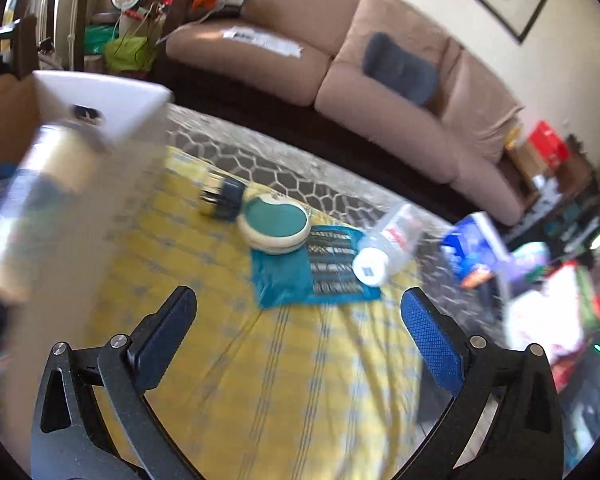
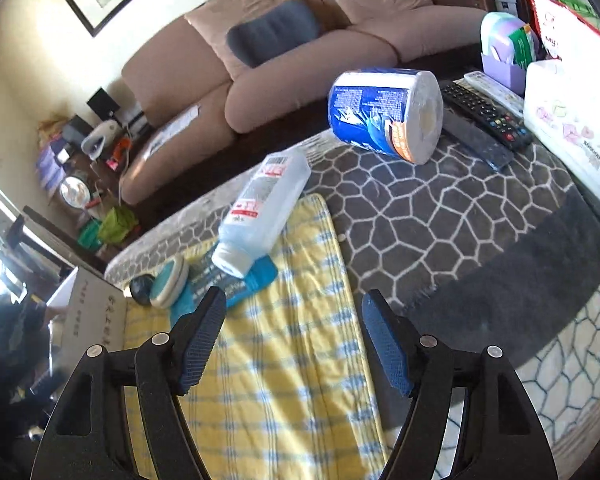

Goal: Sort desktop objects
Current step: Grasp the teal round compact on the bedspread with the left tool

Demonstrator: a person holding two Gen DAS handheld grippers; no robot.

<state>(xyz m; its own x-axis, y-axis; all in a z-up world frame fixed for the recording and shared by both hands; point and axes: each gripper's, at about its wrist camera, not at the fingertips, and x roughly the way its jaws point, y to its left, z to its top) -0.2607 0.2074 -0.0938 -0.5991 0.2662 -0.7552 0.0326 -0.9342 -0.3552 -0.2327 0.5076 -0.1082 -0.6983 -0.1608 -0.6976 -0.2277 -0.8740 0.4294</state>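
On the yellow checked cloth (image 1: pixel 284 380) lie a round teal-topped case (image 1: pixel 275 224), a small dark-capped jar (image 1: pixel 223 197) on its side, a teal packet (image 1: pixel 312 266) and a clear bottle with a white cap (image 1: pixel 384 246) on its side. My left gripper (image 1: pixel 298 316) is open and empty, above the cloth, short of the packet. A blurred pale cylinder (image 1: pixel 40 200) is close on the left. In the right wrist view the bottle (image 2: pixel 262 216), the case (image 2: pixel 169 282), the jar (image 2: pixel 141 288) and the packet (image 2: pixel 236 282) lie ahead of my open, empty right gripper (image 2: pixel 294 316).
A blue-wrapped paper roll (image 2: pixel 384 114) lies on the grey patterned mat (image 2: pixel 440 208). Two remotes (image 2: pixel 484 114) and a white tissue pack (image 2: pixel 576 124) are at the right. A cardboard box (image 2: pixel 88 312) stands at the left, with a white flap (image 1: pixel 100 100). A sofa (image 1: pixel 340 80) is behind.
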